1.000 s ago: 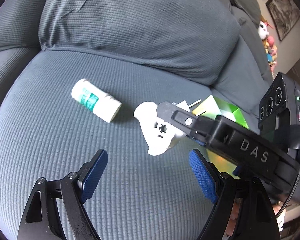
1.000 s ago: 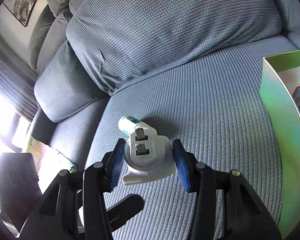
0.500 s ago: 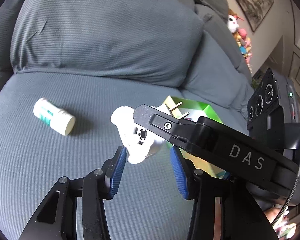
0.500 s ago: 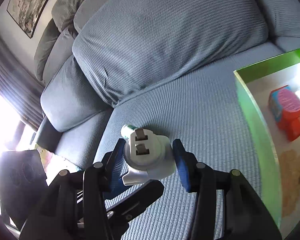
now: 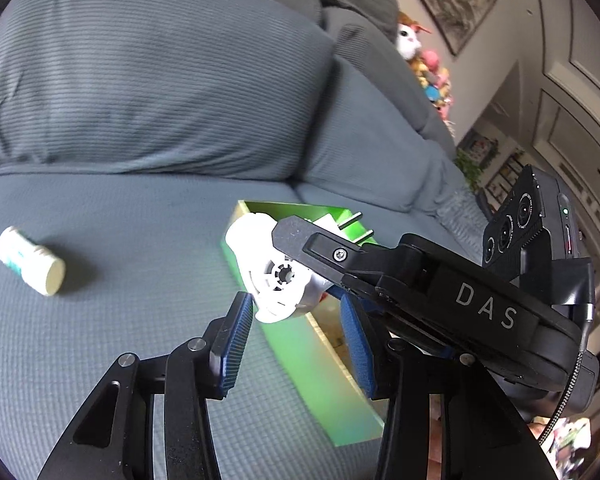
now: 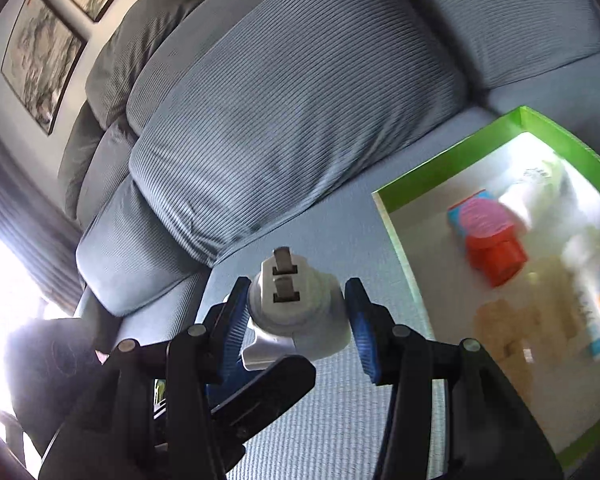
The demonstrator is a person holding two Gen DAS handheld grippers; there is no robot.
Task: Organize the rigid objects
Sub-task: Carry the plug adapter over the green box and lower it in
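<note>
My right gripper [image 6: 296,316] is shut on a white plug adapter [image 6: 296,308] with two metal prongs, held above the blue sofa seat, left of a green box [image 6: 396,224]. In the left wrist view the adapter [image 5: 276,276] sits in the right gripper's black finger over the green box's [image 5: 320,344] near wall. My left gripper [image 5: 296,340] is open and empty just below the adapter. A white bottle with a green label [image 5: 30,266] lies on the seat at the left.
The box holds a red-capped item [image 6: 488,240] and white bottles [image 6: 592,280]. Large blue back cushions [image 5: 148,80] rise behind the seat. Stuffed toys [image 5: 420,60] and framed pictures [image 6: 40,60] are far off.
My right gripper has lifted the adapter off the seat and carried it right toward the green box. My left gripper has followed and narrowed its jaws, staying empty.
</note>
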